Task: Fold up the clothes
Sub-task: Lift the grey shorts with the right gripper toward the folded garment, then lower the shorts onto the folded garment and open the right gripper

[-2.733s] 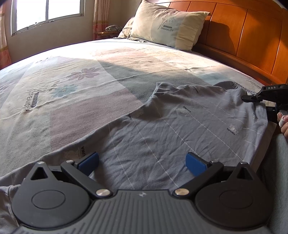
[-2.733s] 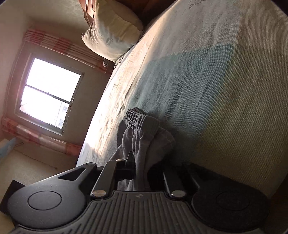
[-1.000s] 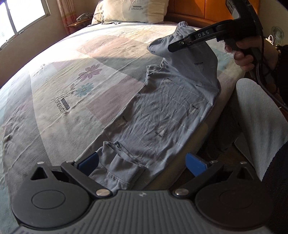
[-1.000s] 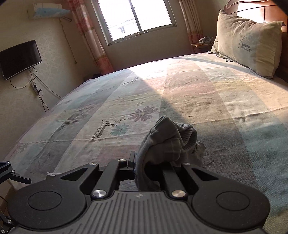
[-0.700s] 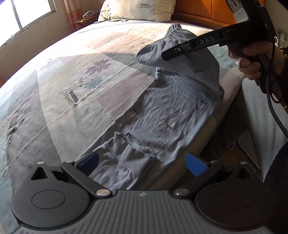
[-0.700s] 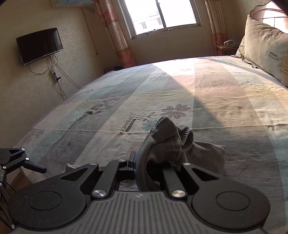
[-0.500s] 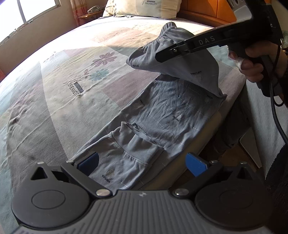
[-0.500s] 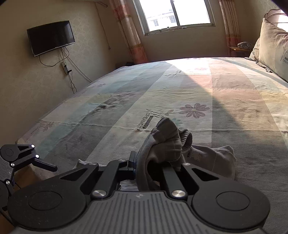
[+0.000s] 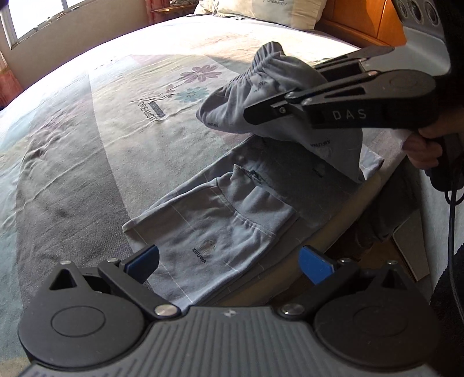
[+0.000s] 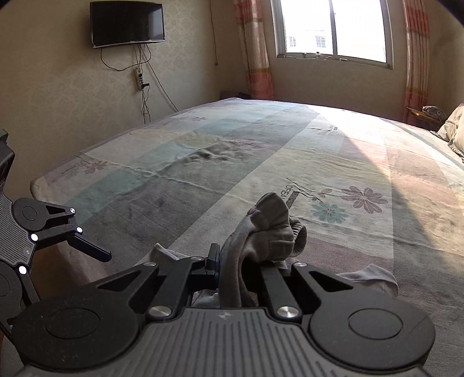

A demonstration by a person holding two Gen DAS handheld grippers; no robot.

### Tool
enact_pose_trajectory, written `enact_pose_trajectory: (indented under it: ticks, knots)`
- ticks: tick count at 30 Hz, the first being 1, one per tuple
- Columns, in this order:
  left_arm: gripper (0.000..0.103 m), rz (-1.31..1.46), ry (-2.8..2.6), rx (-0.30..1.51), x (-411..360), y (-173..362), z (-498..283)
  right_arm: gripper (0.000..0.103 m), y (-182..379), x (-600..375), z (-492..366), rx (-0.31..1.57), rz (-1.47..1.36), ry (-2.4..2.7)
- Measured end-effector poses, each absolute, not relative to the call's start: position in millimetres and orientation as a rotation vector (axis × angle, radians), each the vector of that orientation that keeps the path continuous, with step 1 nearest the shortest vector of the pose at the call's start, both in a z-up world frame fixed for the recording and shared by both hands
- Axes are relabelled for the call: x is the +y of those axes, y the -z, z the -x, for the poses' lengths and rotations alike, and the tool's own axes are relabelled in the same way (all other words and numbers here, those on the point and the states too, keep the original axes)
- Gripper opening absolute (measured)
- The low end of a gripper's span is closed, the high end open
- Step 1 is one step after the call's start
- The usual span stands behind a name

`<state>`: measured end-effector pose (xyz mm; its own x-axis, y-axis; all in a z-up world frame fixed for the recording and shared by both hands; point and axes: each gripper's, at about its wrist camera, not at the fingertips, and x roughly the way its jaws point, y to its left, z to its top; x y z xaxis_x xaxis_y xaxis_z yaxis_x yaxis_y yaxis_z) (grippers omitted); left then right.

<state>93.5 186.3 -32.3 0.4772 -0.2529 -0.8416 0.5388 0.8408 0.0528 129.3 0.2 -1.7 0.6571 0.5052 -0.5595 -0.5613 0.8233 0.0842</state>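
Two grippers: I see both.
Left gripper [image 9: 229, 258]: wide apart, holding nothing.
Right gripper [image 10: 237, 269]: squeezed tight on the pants [image 9: 232, 229].
Pants: on the bed [image 9: 87, 139] edge, one end lifted.

Bed [image 10: 261, 162]: covered by a pastel patchwork sheet printed with flowers, lit by a band of sun | Window [image 10: 333, 29]: set in the far wall, flanked by striped curtains [image 10: 255, 49] | TV [image 10: 127, 23]: mounted on a beige wall, cables hung below | Headboard [image 9: 362, 20]: orange wood, with a pillow [image 9: 275, 8] laid against it
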Motion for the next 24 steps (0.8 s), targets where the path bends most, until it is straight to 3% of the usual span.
enact_pose_trajectory:
  ticks: [24]
  knots:
    - [0.102, -0.254, 0.311, 0.984, 248, 42, -101, 0.009, 43, 101, -98, 0.491, 0.559, -0.664]
